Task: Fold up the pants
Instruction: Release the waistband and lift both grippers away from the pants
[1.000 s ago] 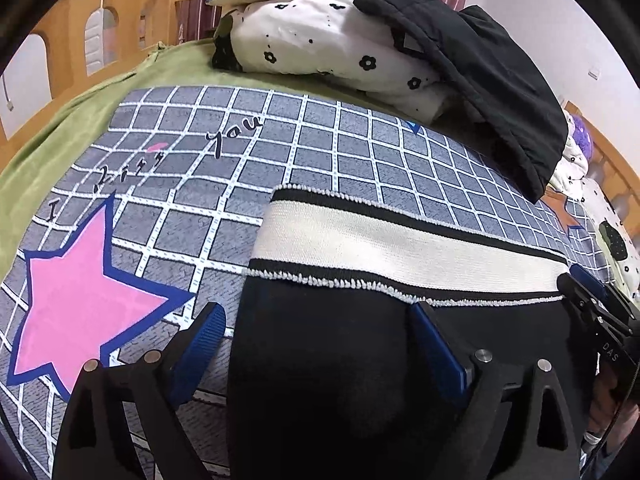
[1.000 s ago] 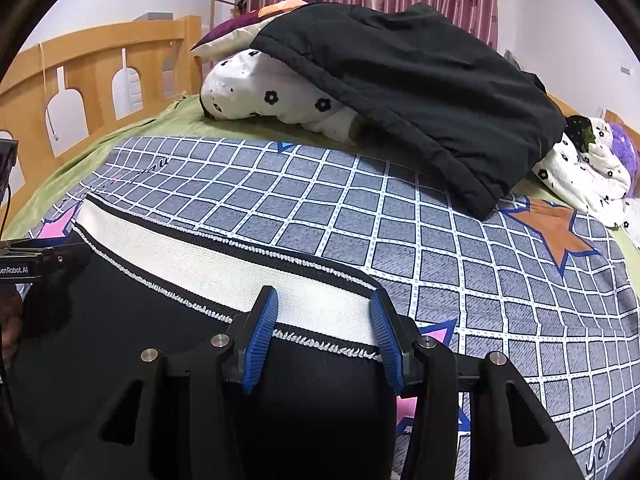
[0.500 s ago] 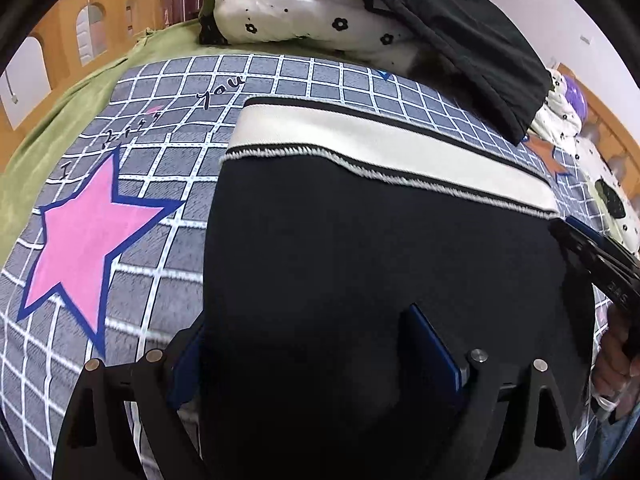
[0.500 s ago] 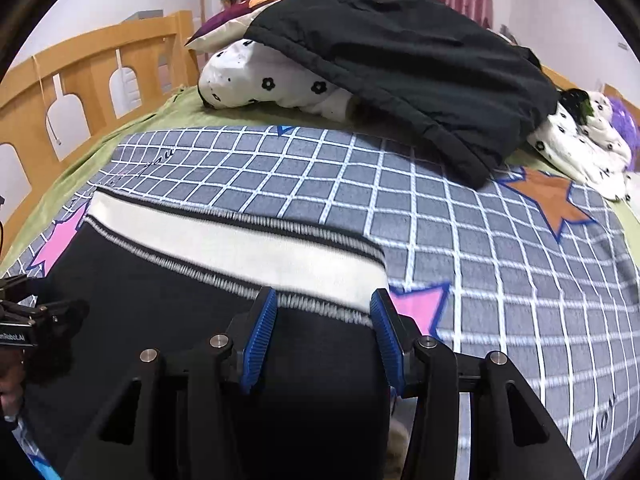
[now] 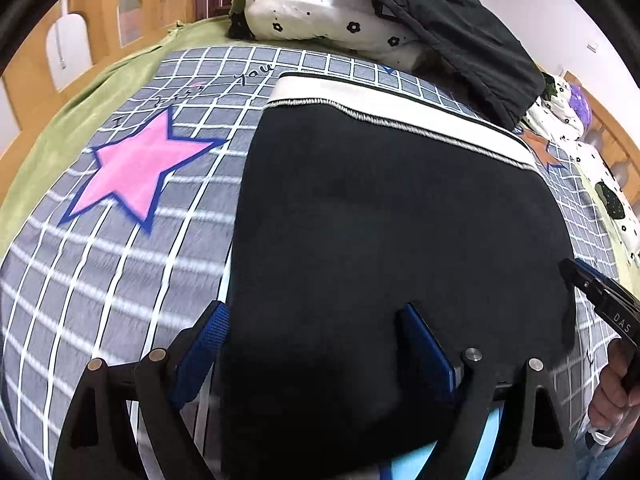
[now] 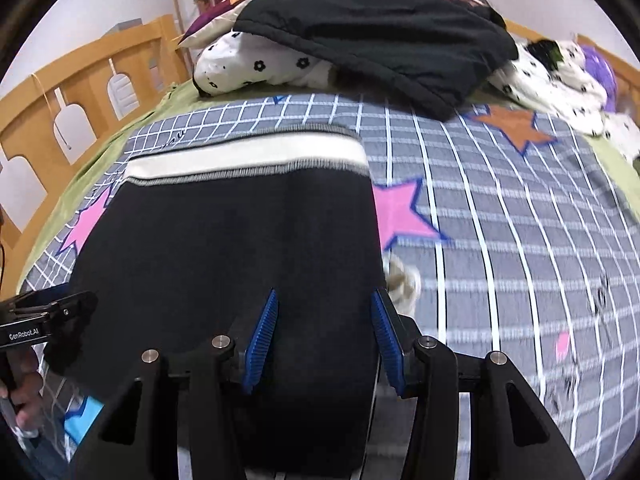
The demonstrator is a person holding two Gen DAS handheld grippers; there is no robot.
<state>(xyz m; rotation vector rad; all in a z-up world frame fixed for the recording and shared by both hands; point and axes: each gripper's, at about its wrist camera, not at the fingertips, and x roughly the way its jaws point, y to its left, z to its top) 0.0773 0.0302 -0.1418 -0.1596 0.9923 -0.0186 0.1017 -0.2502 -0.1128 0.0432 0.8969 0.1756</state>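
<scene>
Black pants (image 5: 392, 232) with a white waistband (image 5: 400, 104) lie flat on the grey checked blanket (image 5: 120, 272). My left gripper (image 5: 316, 344) hangs low over their near left part. Its left pad (image 5: 208, 340) sits at the pants' left edge and its right pad (image 5: 424, 348) is over the fabric. The jaws are closing, still wide, and the cloth under them is not pinched. My right gripper (image 6: 322, 336) straddles the pants (image 6: 224, 248) at their near right edge, half open, with the cloth lying loose between the pads. Each gripper shows at the edge of the other's view: the right gripper (image 5: 600, 304), the left gripper (image 6: 40, 320).
A black jacket (image 6: 380, 36) lies on flowered bedding (image 6: 256, 64) at the bed's far end. A wooden bed rail (image 6: 60, 92) runs along the left. A small beige bundle (image 6: 400, 284) lies by the pants' right edge. A green sheet (image 5: 80, 112) borders the blanket.
Both grippers have drawn back from the waistband toward the near end of the pants. The pants have stayed flat on the blanket.
</scene>
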